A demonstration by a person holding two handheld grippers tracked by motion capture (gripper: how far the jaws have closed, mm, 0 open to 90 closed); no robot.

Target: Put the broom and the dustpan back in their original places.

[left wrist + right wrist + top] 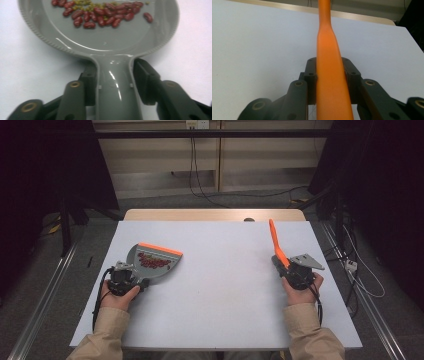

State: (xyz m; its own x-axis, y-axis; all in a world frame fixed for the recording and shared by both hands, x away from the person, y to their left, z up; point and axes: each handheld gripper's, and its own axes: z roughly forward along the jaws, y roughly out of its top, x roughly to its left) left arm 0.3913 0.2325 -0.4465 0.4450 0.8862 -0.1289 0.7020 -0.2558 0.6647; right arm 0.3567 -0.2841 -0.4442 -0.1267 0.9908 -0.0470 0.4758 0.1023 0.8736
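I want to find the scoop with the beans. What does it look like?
Look at the white table, on its left side. The grey dustpan lies flat there, its handle by the left claw. It alone has an orange front edge and red beans piled inside.

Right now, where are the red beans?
In the high view, the red beans lie in the grey dustpan on the table's left side, just ahead of the left tool.

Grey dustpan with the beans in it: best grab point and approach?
Grip the dustpan by its narrow handle, coming from the near, person's side along the table, jaws on the handle's two flanks. The handle is slim and straight-sided; the pan is wide and holds loose beans, so keep it level.
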